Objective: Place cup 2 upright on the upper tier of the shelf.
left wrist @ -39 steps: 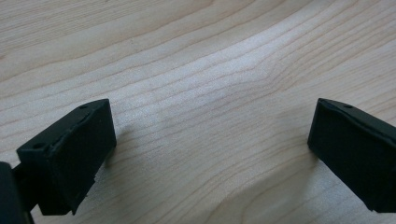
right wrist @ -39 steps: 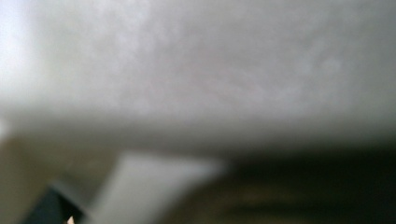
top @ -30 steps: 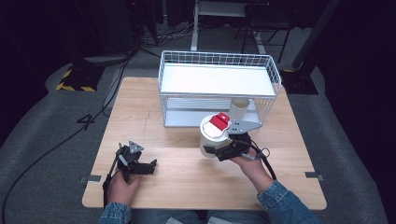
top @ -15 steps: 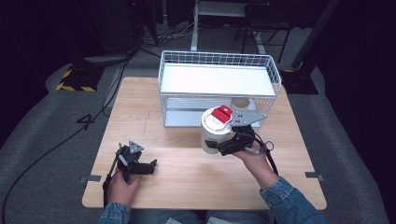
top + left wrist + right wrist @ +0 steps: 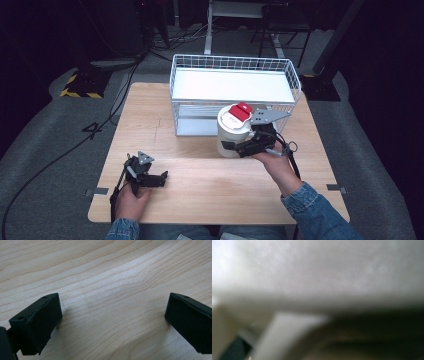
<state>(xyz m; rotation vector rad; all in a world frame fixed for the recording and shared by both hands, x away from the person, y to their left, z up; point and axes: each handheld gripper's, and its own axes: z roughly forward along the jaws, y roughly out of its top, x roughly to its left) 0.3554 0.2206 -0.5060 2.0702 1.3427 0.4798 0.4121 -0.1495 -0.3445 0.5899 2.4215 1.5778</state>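
Looking down from the high view first: seeing a white canister [image 5: 231, 134] with a red-tabbed lid being carried by the right gripper [image 5: 239, 148], jaws clamping its lower side, half closed around the wall rather than fully shut. Hanging clear of the wooden table [image 5: 210, 182], judging by the shadow under it, and sitting just in front of the white wire basket rack [image 5: 235, 85], level with the rack's front edge and near its right half. Resting low at the table's near left, the left gripper [image 5: 161, 177], holding nothing, well apart from the canister. Turning to the left gripper view: showing two black jaws standing wide apart over bare wood grain [image 5: 110, 290], nothing between them, pads lying close to or on the board. Turning to the right gripper view: showing a blurred pale surface [image 5: 317, 270] pressed right up against the lens, presumably the canister's wall, too soft to be reading any detail; a pale bar and a darker gap below it, not possible to be telling what those are. Judging progress: pick-up looking done, the canister gripped and off the table; placing looking still ahead, most likely onto or into the rack behind it, though not possible to be telling which shelf. Remaining, by this reading: carrying over the rack's rim, lowering, and letting go.
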